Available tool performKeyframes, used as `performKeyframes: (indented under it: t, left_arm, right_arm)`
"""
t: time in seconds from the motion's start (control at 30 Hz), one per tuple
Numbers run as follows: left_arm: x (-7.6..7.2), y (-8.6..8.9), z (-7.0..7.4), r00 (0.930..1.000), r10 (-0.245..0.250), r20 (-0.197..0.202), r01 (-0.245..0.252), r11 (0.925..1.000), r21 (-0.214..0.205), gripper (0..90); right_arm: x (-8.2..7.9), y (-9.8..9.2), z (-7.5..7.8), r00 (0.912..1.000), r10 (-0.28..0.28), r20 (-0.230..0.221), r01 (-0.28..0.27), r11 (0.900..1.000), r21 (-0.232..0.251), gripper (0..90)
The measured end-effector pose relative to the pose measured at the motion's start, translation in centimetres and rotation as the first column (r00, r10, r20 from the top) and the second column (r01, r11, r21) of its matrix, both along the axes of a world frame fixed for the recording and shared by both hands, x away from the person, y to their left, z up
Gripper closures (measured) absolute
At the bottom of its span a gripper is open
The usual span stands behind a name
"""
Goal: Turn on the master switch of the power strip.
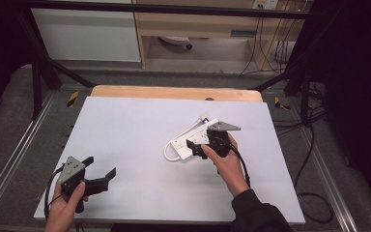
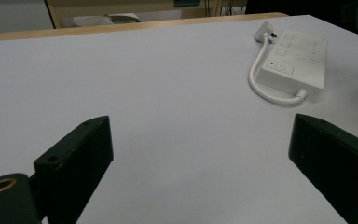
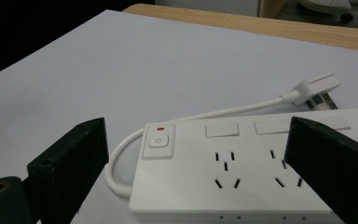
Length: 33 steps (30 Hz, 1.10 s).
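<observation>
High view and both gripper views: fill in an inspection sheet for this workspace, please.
Surface: flat white sheet over a wooden tabletop, clean.
Job's things: white rectangular plastic power strip lying flat, red light by its switch; its short white cord loops round to the plug.
Clutter: nothing seen.
Grippers: left tongs open, over bare sheet; right tongs open, at the strip's switch end, not pressing it.
Cables: black lead trails from the right tongs.
Surroundings: black frame, wires on the floor.
</observation>
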State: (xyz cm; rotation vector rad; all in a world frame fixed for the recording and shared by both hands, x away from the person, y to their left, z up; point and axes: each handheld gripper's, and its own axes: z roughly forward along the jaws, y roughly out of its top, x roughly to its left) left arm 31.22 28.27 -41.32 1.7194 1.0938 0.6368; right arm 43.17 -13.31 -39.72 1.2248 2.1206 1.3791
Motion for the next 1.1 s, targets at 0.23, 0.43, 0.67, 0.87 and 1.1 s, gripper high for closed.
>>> performKeyframes:
  t: [0.23, 0.43, 0.67, 0.87, 1.1]
  left_arm:
    - [0.0, 0.1, 0.0, 1.0000, 0.005, -0.005, -0.005, 1.0000, -0.001, 5.7]
    - [0.0, 0.0, -0.1, 0.9999, 0.006, -0.010, -0.006, 1.0000, 0.001, 5.7]
    - [0.0, 0.0, -0.1, 0.9999, 0.007, -0.012, -0.007, 1.0000, 0.001, 5.7]
    - [0.0, 0.1, -0.1, 0.9999, 0.010, -0.012, -0.010, 0.9999, 0.002, 5.7]
    - [0.0, 0.1, -0.1, 0.9999, 0.012, -0.012, -0.012, 0.9999, 0.002, 5.7]
  right_arm:
    - [-0.8, -2.3, 0.4, 0.9993, -0.027, 0.026, 0.027, 0.9996, 0.006, 6.6]
    - [-1.3, -3.4, 0.7, 0.9978, -0.045, 0.049, 0.046, 0.9990, -0.002, 5.1]
    - [-2.2, -5.1, 1.2, 0.9964, -0.058, 0.061, 0.057, 0.9983, 0.008, 4.8]
    - [-3.0, -6.5, 1.4, 0.9959, -0.064, 0.065, 0.063, 0.9979, 0.016, 5.6]
    - [-3.7, -8.1, 1.5, 0.9938, -0.084, 0.073, 0.082, 0.9963, 0.025, 5.8]
